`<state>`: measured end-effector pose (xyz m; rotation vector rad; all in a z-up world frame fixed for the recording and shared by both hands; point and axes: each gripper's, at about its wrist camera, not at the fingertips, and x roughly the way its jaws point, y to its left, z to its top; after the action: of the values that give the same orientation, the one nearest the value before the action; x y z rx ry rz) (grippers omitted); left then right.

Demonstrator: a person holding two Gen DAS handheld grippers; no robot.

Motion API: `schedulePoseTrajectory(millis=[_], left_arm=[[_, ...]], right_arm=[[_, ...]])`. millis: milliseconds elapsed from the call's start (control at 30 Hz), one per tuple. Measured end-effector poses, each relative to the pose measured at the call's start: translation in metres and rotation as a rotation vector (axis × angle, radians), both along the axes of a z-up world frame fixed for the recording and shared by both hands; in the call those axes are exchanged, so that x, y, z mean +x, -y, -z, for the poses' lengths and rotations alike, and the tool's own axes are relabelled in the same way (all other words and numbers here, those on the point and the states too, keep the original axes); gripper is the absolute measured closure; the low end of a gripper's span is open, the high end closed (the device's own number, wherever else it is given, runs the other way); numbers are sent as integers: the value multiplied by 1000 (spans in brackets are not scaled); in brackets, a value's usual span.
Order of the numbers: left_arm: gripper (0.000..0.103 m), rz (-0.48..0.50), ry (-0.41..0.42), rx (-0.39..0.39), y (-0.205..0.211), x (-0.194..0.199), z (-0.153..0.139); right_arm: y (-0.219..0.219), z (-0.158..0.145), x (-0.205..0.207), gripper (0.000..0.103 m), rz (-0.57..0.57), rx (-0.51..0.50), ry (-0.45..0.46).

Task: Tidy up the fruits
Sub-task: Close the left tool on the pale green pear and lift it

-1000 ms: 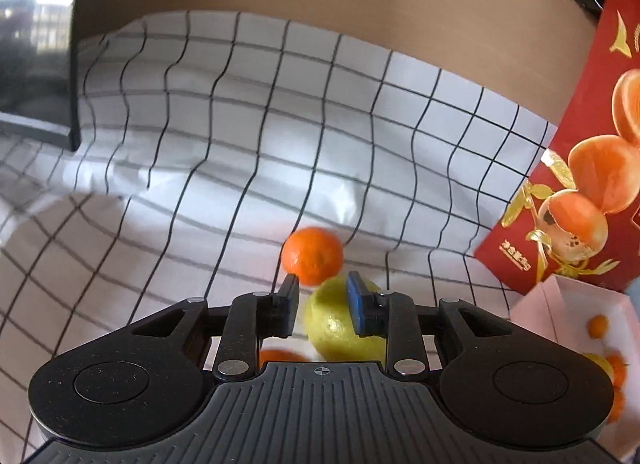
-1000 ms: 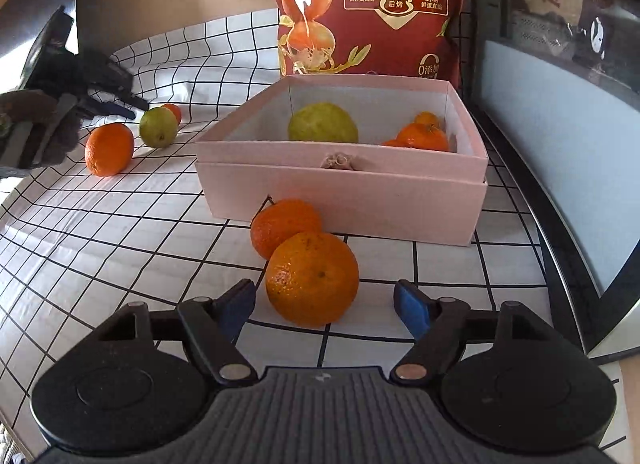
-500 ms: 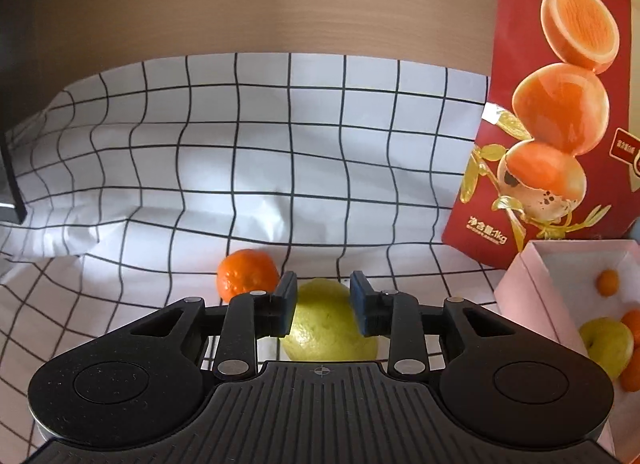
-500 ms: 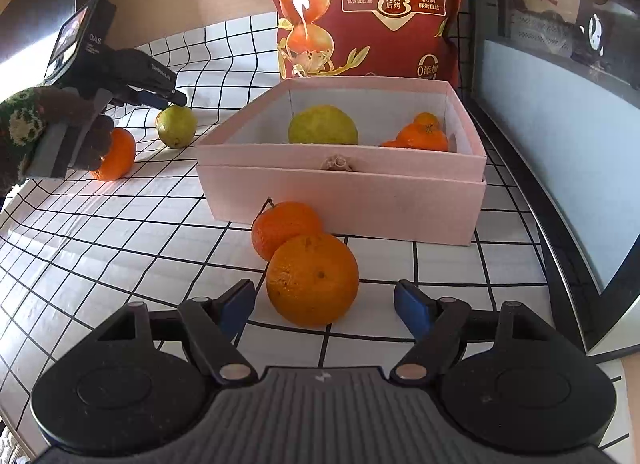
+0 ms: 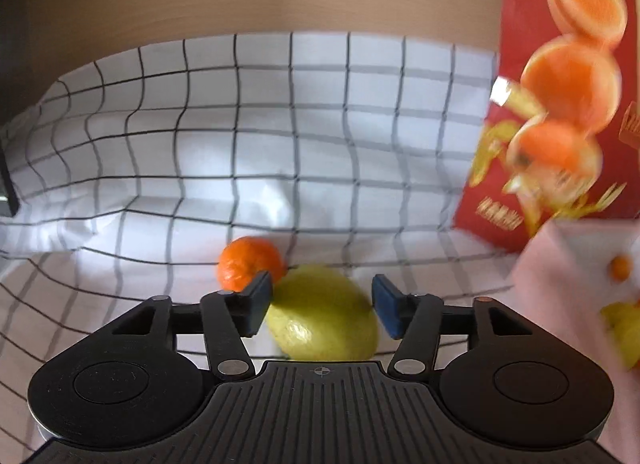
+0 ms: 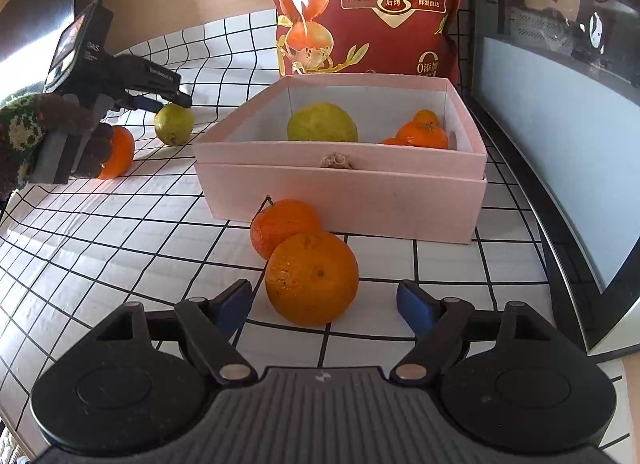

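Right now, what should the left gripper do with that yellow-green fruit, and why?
Probably ease forward, then close. The left gripper has its jaws opening, with the yellow-green fruit between them but its pads not pressing on it. The fruit lies on the checked cloth, outside the pink box.

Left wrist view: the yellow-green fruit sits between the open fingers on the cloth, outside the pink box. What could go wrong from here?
1. The left hand-held gripper is opening, so the yellow-green fruit lies loose and may roll on the wrinkled checked cloth.
2. The small orange sits close beside it; a re-grasp could knock it away.
3. On the right, two oranges touch, so closing the right hand-held gripper on the nearer one might push the other against the pink box.
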<state>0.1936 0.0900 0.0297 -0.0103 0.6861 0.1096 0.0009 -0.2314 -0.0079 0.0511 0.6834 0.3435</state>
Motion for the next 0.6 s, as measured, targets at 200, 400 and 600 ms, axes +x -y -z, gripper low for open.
schedulePoseTrajectory(millis=[200,400,600], left_arm=[[35,-61,-68,-2,-13,6,14],[39,-45,-66,-21,-18,3,19],[40,75,8,-10,9,-31,8]], right_arm=[[0,0,0,22,2,5,-1],[-1,1,0,22,3,7,-1],[1,1,0,22,7,11,-1]])
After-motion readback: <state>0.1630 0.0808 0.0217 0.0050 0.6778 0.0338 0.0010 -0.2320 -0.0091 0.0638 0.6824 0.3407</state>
